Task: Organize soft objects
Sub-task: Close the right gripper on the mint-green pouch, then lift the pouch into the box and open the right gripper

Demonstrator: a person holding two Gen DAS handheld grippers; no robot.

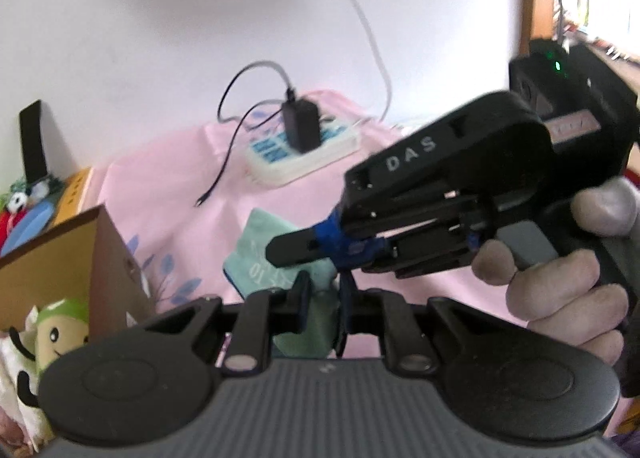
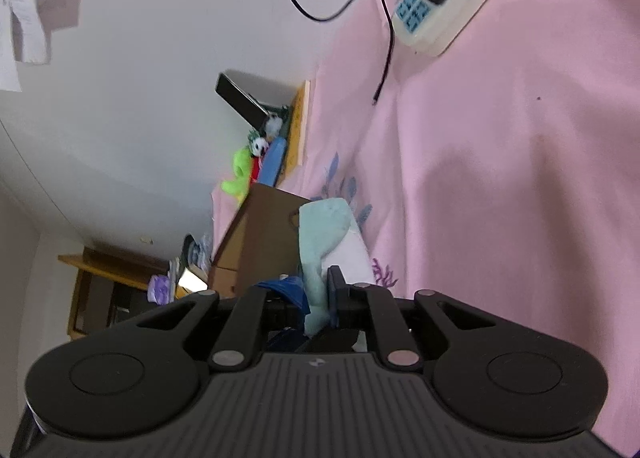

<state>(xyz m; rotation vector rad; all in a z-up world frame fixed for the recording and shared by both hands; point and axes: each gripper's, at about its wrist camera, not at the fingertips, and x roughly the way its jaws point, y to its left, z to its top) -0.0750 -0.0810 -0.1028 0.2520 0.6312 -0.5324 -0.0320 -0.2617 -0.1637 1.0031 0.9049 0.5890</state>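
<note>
Free room and obstacles. The pink-covered surface (image 2: 500,178) lies bare through its middle and right, open to passage. At its far end a power strip (image 1: 304,154) with a plugged-in charger (image 1: 301,126) and a trailing black cable (image 1: 224,162) block the way. A brown cardboard box (image 1: 80,258) stands along the left edge; plush toys (image 2: 244,170) crowd the corner beyond it.

Both grippers clamp shut: the left gripper (image 1: 320,298) points downward, the right gripper (image 1: 276,250) crosses before it, gripped by a hand (image 1: 560,270).
</note>
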